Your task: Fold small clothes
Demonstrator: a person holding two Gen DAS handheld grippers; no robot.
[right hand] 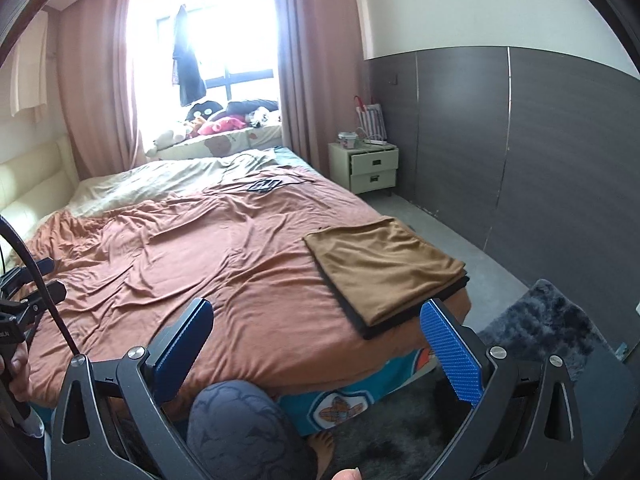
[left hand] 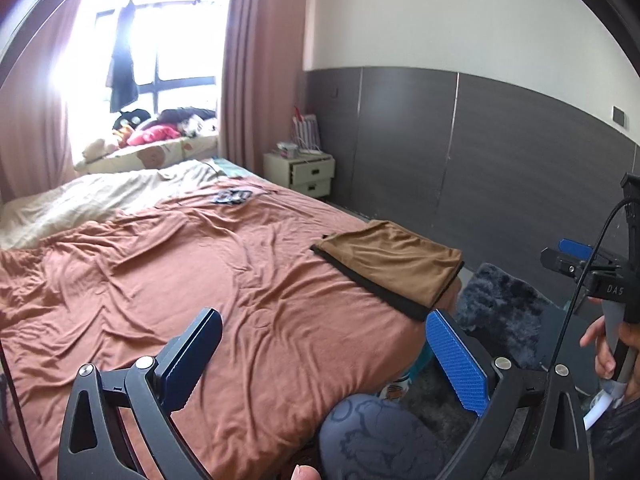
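A folded brown garment [left hand: 394, 260] lies on a folded black one at the bed's near right corner; it also shows in the right wrist view [right hand: 386, 270]. My left gripper [left hand: 324, 354] is open and empty, held above the bed's front edge, short of the stack. My right gripper [right hand: 316, 344] is open and empty, also above the front edge, with the stack just beyond its right finger. The right gripper shows at the right edge of the left wrist view [left hand: 576, 258]. The left gripper shows at the left edge of the right wrist view [right hand: 28, 284].
The bed is covered by a rumpled rust-coloured sheet [right hand: 208, 248] with a cream blanket [right hand: 160, 180] at the back. A small dark patterned item [right hand: 266, 185] lies far back. A nightstand [right hand: 370, 168] stands by the grey wall. A dark rug [right hand: 548, 320] lies on the floor. My knee [right hand: 240, 428] is below.
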